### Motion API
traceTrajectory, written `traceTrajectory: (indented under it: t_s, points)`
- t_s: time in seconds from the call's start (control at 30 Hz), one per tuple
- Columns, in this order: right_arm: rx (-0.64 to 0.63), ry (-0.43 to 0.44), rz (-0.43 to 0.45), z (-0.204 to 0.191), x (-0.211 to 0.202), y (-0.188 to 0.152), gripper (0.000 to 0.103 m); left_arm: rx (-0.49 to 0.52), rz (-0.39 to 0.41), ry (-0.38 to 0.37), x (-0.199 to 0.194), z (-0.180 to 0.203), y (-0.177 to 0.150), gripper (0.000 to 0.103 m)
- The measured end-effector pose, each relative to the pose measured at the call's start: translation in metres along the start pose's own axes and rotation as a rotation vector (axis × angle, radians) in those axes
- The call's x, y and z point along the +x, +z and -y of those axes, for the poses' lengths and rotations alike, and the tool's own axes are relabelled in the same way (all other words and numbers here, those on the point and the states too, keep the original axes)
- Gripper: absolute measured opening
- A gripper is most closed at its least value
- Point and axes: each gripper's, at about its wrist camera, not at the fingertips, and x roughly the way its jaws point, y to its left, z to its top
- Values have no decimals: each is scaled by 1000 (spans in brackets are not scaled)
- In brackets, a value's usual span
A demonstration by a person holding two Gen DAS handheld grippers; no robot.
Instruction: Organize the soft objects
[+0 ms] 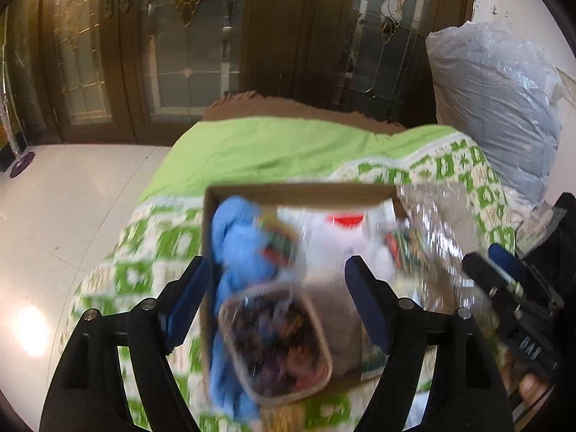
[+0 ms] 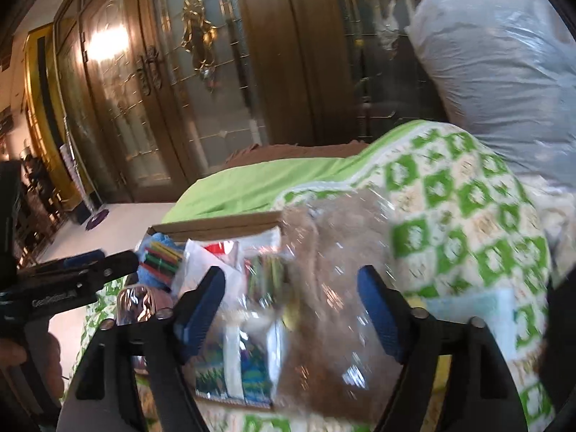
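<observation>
Below us, we hold the left gripper (image 1: 277, 295) with its jaws spread wide and gripping nothing, over a cardboard box (image 1: 302, 191) that sits on the green patterned bedspread (image 1: 151, 252). Inside the box lie a blue cloth (image 1: 237, 241), a clear pouch of dark items (image 1: 277, 338) and a white bag (image 1: 334, 237). Our right gripper (image 2: 291, 302) also stands wide apart and empty, above a crinkly clear bag of brown fabric (image 2: 324, 252) just beside the box. A large wrapped bundle (image 1: 496, 108) rests behind.
</observation>
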Motion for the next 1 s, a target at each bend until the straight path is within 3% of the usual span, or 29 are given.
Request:
traceTrajectory:
  t_s: [0.23,0.47,0.9,1.0]
  points:
    - [24,-23,-36,2,-32,-26,91,1,-33,41,-25,1,-54,77]
    - [-15,6,-90,-15,-55,-45,103,79,-26,100,-50,17,-96,77]
    - [-5,-34,-160,-20,-110,-73,103,106,35,129,-102,31,-125,78]
    - [-35,-32,-155,-29,-128,-80,103,110,45,138,-112,32,-129,85]
